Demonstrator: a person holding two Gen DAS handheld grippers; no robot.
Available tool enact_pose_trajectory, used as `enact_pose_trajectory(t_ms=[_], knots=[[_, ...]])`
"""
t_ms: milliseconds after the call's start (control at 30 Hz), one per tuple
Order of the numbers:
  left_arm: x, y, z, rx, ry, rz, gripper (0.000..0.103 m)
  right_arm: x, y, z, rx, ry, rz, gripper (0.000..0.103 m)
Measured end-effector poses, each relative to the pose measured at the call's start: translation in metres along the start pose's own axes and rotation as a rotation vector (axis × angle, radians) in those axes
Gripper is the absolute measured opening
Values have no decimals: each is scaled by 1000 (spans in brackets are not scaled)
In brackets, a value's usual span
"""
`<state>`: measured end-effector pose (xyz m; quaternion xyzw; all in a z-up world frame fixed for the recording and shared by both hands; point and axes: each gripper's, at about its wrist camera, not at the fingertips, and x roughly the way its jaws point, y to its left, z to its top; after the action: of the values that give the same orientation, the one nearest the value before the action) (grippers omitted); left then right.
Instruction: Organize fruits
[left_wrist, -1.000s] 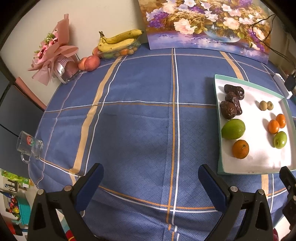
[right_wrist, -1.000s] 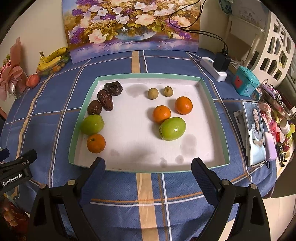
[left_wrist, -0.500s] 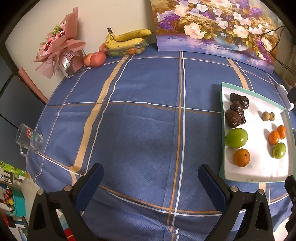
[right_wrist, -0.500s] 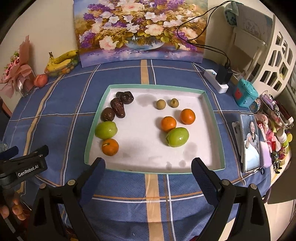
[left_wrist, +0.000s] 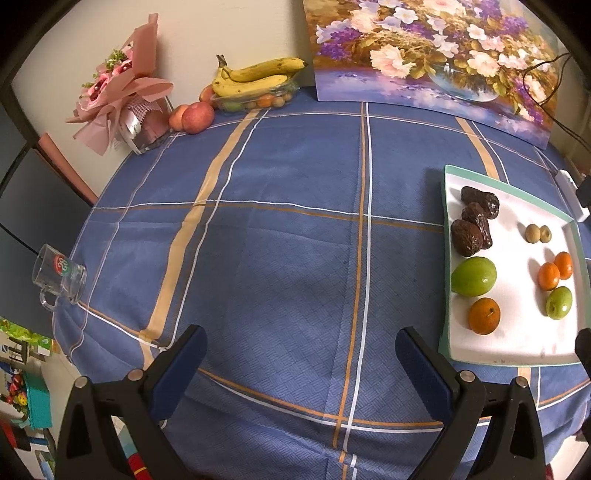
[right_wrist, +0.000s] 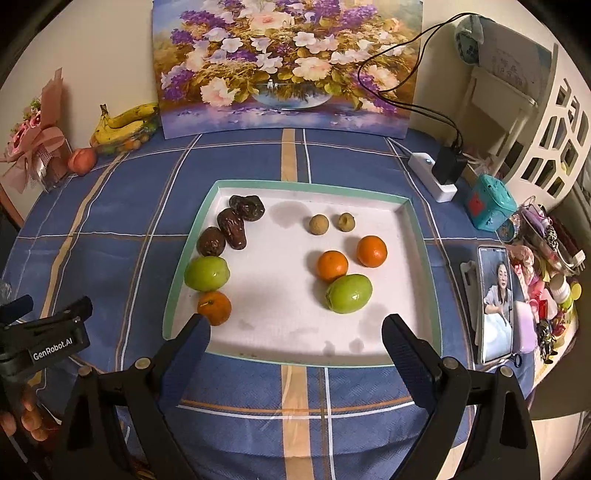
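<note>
Fruits sit loose in white tray (right_wrist: 192, 236): dates (right_wrist: 231, 227), green fruit (right_wrist: 349, 293), oranges (right_wrist: 332, 266), 2 small tan ones, poss. longans (right_wrist: 318, 224). I see right gripper (right_wrist: 295, 339) & left gripper (left_wrist: 301, 350) both wide, empty. Dates soft/sticky; oranges firm, roll—pinch across widest pt.
</note>
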<state>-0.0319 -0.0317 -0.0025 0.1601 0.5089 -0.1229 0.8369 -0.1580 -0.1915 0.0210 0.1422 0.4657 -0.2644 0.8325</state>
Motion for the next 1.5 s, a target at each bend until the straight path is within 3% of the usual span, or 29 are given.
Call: enact_pose_trajectory(t_ms=[600,900,1500], knots=[[10,-2,-2,8,25,-4,103,43,-9,-4,33,47,58,94],[17,8,-2,-32,53,-22,103,47,-12,-1,21,37,62,94],[18,7,-3,-18,62,-3,103,48,-8,-20,34,32,73,94]])
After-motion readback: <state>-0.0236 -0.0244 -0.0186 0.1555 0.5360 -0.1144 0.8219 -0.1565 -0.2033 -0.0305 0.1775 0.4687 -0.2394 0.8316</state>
